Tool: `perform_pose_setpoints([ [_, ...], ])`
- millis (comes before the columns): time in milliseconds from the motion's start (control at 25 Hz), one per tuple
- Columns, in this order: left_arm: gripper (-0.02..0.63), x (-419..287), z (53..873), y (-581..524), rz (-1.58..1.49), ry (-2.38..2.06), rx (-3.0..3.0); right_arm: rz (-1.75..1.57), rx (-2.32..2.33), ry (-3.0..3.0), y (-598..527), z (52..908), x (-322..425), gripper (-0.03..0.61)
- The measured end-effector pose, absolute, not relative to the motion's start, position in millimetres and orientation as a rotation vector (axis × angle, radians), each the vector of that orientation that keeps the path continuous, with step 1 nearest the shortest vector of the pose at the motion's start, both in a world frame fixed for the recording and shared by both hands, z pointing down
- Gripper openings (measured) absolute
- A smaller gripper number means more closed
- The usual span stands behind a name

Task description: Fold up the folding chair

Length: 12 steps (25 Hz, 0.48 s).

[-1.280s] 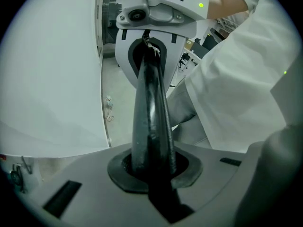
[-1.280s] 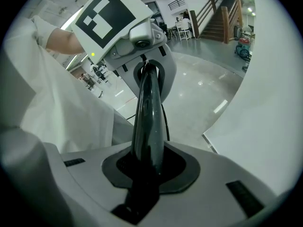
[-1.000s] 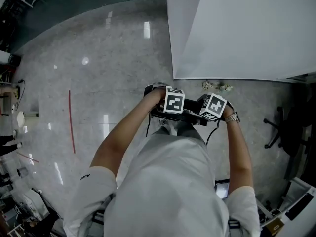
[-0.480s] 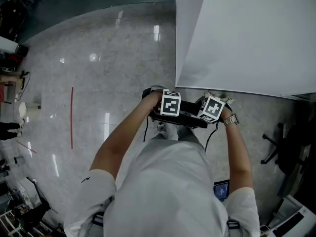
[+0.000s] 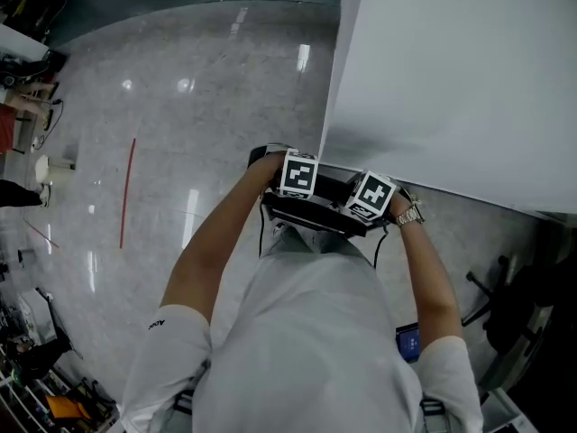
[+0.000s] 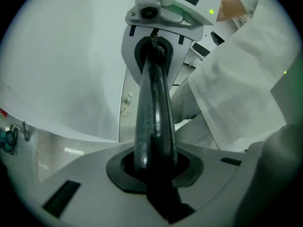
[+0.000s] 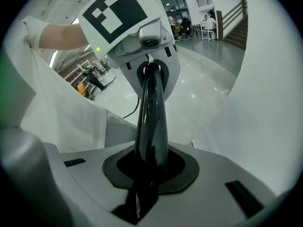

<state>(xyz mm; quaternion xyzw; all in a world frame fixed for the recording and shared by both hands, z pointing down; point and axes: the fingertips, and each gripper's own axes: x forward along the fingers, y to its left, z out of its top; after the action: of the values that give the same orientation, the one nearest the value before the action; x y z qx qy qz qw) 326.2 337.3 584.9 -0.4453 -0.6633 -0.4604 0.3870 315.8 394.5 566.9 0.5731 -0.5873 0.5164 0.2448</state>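
- Folding chair (image 5: 314, 213): black, seen from above as a narrow dark strip, lying crosswise and dipping slightly to the right, just beyond the person (image 5: 306, 350).
- Frame tube (image 6: 152, 122): round, glossy black, gently curved.

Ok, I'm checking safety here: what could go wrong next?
1. The left gripper and right gripper hold the chair only by its black bar; the right's jaws have just been closing on it, so it could slip or swing.
2. The white panel is close; the chair may bump it.
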Motion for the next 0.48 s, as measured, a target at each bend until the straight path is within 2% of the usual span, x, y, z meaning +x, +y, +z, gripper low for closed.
perform_pose_setpoints([
  [320, 0.078, 308, 585, 328, -1.153, -1.701, -1.115, 1.354, 1.546, -1.581, 387, 564, 302, 0.071],
  [480, 0.071, 300, 578, 324, -1.103, -1.719, -1.089, 1.462, 1.502, -1.615, 387, 561, 295, 0.074],
])
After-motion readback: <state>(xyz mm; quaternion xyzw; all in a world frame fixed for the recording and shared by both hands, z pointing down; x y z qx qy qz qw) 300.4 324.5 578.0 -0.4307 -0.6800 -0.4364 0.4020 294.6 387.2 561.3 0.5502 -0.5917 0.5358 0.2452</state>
